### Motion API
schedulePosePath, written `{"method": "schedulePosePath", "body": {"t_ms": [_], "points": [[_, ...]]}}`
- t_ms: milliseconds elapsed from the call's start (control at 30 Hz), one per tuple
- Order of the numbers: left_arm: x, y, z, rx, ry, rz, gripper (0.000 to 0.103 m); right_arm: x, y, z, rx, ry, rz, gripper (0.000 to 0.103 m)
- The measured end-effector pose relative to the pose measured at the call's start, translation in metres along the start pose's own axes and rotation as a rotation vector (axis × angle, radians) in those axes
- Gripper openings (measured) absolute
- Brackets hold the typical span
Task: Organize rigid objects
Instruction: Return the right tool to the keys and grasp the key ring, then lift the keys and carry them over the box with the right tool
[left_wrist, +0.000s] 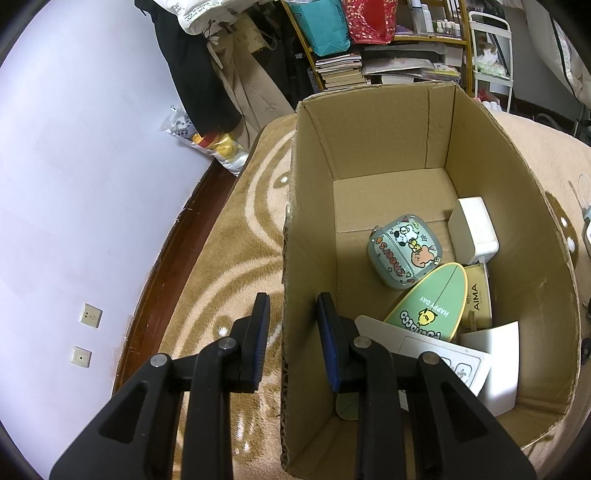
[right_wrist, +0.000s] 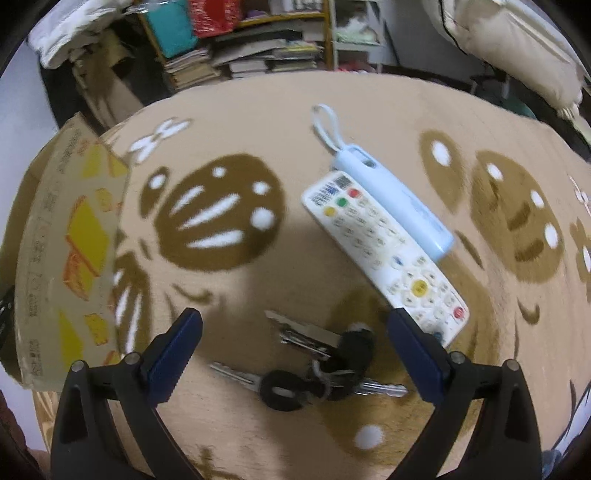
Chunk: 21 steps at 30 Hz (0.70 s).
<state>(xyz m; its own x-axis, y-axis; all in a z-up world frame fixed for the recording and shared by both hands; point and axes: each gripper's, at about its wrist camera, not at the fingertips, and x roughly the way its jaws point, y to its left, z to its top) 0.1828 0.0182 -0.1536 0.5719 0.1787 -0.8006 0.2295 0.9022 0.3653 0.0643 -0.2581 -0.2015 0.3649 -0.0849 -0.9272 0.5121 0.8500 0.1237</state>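
my right gripper (right_wrist: 295, 350) is spread wide over the keys (right_wrist: 314, 373) — they lie on the rug (right_wrist: 258, 110) between its fingers; my left gripper (left_wrist: 293, 328) straddles the box (left_wrist: 306, 258) wall, narrowly apart.

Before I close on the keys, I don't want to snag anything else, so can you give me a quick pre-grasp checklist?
1. Right gripper open: ok.
2. Bunch of keys lies between its fingers: ok.
3. White remote clear of the right finger: not ok, its near end looks almost touching.
4. Light blue case out of the way: ok.
5. Left gripper straddles the cardboard box wall: ok.
6. Gripper height above the keys: cannot tell.
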Motion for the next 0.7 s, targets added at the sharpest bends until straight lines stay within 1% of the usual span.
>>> {"method": "schedulePosePath", "body": {"t_ms": [33,100,167,233,267,300,333,367,400,467,500,600,667,700], "points": [[0.0,0.0,0.0,0.002,0.0,0.002,0.026,0.002,-0.004,0.0,0.022,0.017,-0.006,0.102],[0.0,-0.001,0.0,0.003,0.0,0.003,0.026,0.009,-0.013,-0.002,0.069,0.068,-0.009,0.093],[0.0,-0.001,0.0,0.002,0.001,0.004,0.026,0.018,-0.019,-0.005,0.111,0.118,0.007,0.088],[-0.001,-0.001,0.0,-0.002,0.001,0.002,0.026,0.022,-0.02,-0.008,0.112,0.139,-0.016,0.08],[-0.001,-0.001,0.0,-0.003,0.002,0.002,0.026,0.023,-0.018,-0.009,0.096,0.139,-0.039,0.073],[-0.001,-0.001,0.0,-0.003,0.002,0.003,0.026,0.022,-0.016,-0.009,0.08,0.132,-0.043,0.065],[-0.001,-0.001,0.0,-0.002,0.002,0.003,0.026,0.02,-0.013,-0.009,0.08,0.125,-0.048,0.06],[-0.001,-0.001,0.0,-0.002,0.002,0.003,0.026,0.019,-0.012,-0.009,0.083,0.12,-0.039,0.045],[-0.001,-0.001,0.001,-0.001,0.002,0.004,0.026,0.018,-0.01,-0.008,0.086,0.115,-0.029,0.034],[-0.002,-0.001,0.0,0.001,0.002,0.006,0.026,0.016,-0.01,-0.008,0.077,0.112,-0.029,0.024],[-0.002,-0.001,0.0,0.002,0.001,0.006,0.026,0.015,-0.011,-0.008,0.072,0.107,-0.033,0.021],[-0.002,0.0,0.0,0.001,0.002,0.007,0.026,0.011,-0.011,-0.006,0.075,0.079,-0.022,0.018],[-0.002,0.0,0.0,0.002,0.001,0.006,0.026,0.004,-0.007,-0.003,0.078,0.043,-0.001,0.016],[-0.002,0.0,0.0,0.002,0.002,0.006,0.026,-0.002,-0.006,-0.001,0.096,0.021,0.03,0.016]]}}
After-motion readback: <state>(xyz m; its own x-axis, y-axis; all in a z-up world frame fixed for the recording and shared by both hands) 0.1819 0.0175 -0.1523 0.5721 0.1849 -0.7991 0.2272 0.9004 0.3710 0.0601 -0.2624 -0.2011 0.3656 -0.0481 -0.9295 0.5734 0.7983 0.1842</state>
